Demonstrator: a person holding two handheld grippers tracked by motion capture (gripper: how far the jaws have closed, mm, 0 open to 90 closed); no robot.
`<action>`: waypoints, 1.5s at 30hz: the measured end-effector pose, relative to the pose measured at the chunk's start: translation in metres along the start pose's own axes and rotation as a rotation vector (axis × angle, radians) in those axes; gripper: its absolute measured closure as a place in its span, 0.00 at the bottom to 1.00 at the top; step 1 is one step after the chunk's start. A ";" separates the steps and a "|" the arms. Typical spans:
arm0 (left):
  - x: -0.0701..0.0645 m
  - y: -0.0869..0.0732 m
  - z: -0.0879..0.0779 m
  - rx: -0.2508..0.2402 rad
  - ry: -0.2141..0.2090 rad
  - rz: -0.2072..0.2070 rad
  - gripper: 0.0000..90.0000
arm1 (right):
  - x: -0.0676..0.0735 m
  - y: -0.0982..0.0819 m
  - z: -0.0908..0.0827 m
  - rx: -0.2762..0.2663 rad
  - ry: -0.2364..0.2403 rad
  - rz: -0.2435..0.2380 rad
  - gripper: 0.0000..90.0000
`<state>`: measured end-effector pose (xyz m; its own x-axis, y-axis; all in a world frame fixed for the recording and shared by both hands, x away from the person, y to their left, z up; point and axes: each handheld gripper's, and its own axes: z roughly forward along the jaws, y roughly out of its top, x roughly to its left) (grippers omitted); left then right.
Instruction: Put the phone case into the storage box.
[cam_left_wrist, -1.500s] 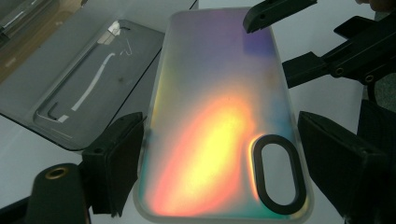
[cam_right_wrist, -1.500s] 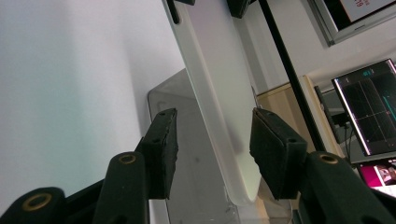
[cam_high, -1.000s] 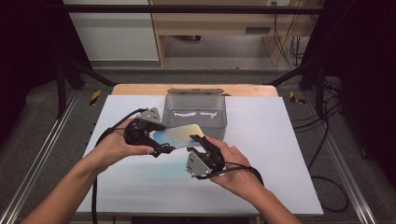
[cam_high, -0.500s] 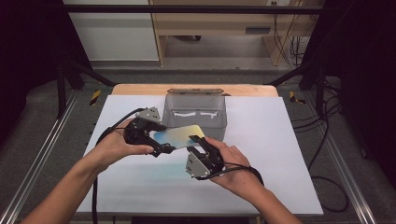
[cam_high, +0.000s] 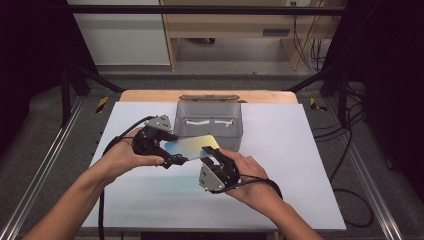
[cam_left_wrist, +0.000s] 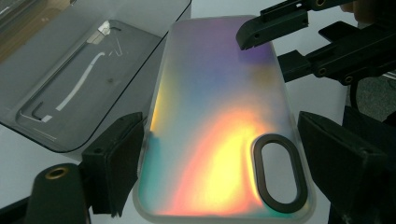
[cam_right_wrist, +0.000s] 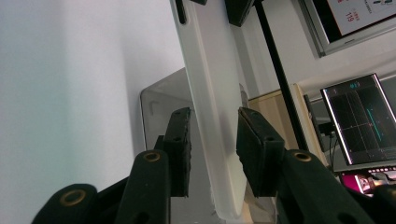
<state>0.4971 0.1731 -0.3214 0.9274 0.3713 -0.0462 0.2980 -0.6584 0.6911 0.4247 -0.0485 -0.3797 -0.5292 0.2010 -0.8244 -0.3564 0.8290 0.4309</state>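
Observation:
An iridescent phone case (cam_high: 190, 146) with an oval camera cut-out (cam_left_wrist: 279, 175) is held in the air over the white table, just in front of a clear plastic box (cam_high: 208, 119). My left gripper (cam_high: 172, 149) is shut across the case's width at the camera end, one pad on each long edge (cam_left_wrist: 219, 158). My right gripper (cam_high: 212, 155) is at the opposite end, and the case's thin white edge (cam_right_wrist: 215, 116) stands between its two pads (cam_right_wrist: 212, 140), which sit against both faces.
The clear box (cam_left_wrist: 70, 84) holds a white strip and stands at the table's far middle. White table surface (cam_high: 285, 165) lies open to the right and front. Cables hang off the right side, and metal rails run along both sides.

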 end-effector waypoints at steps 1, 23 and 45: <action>0.000 0.000 0.000 0.000 -0.001 -0.002 0.19 | 0.000 0.000 0.000 -0.001 0.002 -0.004 0.76; 0.007 -0.015 0.014 0.007 -0.074 -0.199 0.19 | 0.006 0.000 0.001 0.007 0.037 -0.045 0.90; -0.002 -0.019 0.013 -0.162 0.049 -0.083 0.08 | 0.005 -0.011 0.005 0.077 0.063 -0.018 0.91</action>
<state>0.4927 0.1763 -0.3442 0.8878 0.4540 -0.0756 0.3291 -0.5113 0.7939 0.4295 -0.0546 -0.3907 -0.5713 0.1547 -0.8060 -0.3073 0.8704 0.3848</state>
